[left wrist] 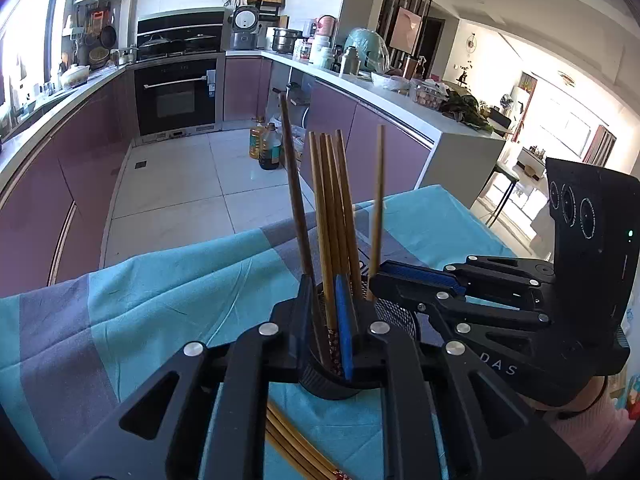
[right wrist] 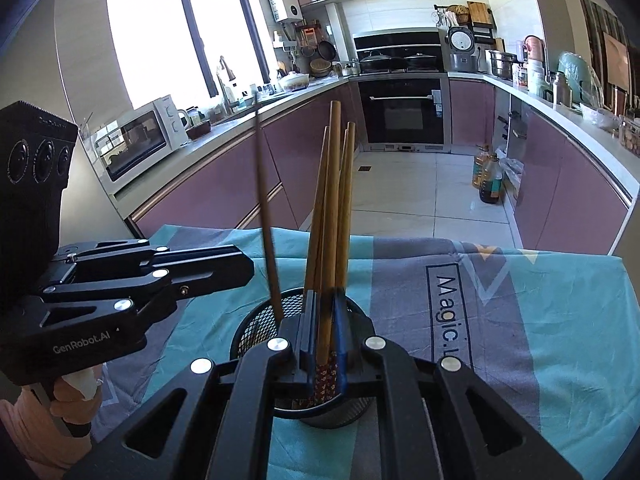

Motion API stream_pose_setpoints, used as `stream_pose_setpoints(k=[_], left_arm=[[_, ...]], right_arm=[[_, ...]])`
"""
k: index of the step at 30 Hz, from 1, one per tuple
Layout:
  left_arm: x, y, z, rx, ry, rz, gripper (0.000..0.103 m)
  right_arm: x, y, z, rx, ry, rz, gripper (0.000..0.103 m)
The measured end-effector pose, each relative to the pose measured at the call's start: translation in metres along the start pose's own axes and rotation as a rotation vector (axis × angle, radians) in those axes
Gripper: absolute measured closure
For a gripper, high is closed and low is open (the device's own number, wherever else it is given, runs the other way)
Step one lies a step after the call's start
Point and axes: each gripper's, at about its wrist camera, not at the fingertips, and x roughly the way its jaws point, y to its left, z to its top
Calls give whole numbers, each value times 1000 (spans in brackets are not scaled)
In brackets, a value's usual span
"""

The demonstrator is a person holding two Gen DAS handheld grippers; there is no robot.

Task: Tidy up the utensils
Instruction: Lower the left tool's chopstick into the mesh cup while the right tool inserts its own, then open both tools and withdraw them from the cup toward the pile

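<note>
my left gripper (left wrist: 338, 320) and right gripper (right wrist: 326, 332) each pinch wooden chopsticks (right wrist: 326, 240) over the black mesh cup (right wrist: 256, 328) (dropping step); next i open both.

A mesh holder (right wrist: 256, 328) stands on the cloth (right wrist: 520, 320) that covers the bench, with several chopsticks (right wrist: 328, 216) upright in it. The left gripper (left wrist: 326, 320) and the right gripper (right wrist: 320, 336) each reach over the holder's near rim, one from either side, each with a chopstick between its jaws. More chopsticks (left wrist: 296, 452) lie on the cloth before the holder, under the left gripper, and the kitchen floor (left wrist: 168, 184) lies behind the bench.
</note>
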Motion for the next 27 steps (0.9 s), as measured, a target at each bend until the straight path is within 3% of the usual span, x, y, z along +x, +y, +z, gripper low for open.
stream_pose_setpoints(k=[9, 12, 17, 21, 27], left_arm=[[-19, 12, -20, -30, -70, 40, 79], [-35, 15, -27, -29, -108, 60, 70], [-64, 25, -50, -31, -162, 97, 64], [-79, 33, -73, -35, -166, 131, 60], [-74, 42, -119, -54, -86, 155, 58]], right_arm=[[-16, 2, -6, 4, -48, 12, 89], [-29, 8, -8, -18, -75, 27, 88], [-52, 28, -19, -78, -105, 85, 74], [-52, 46, -36, -126, -71, 128, 70], [-21, 54, -68, -104, 52, 158, 70]])
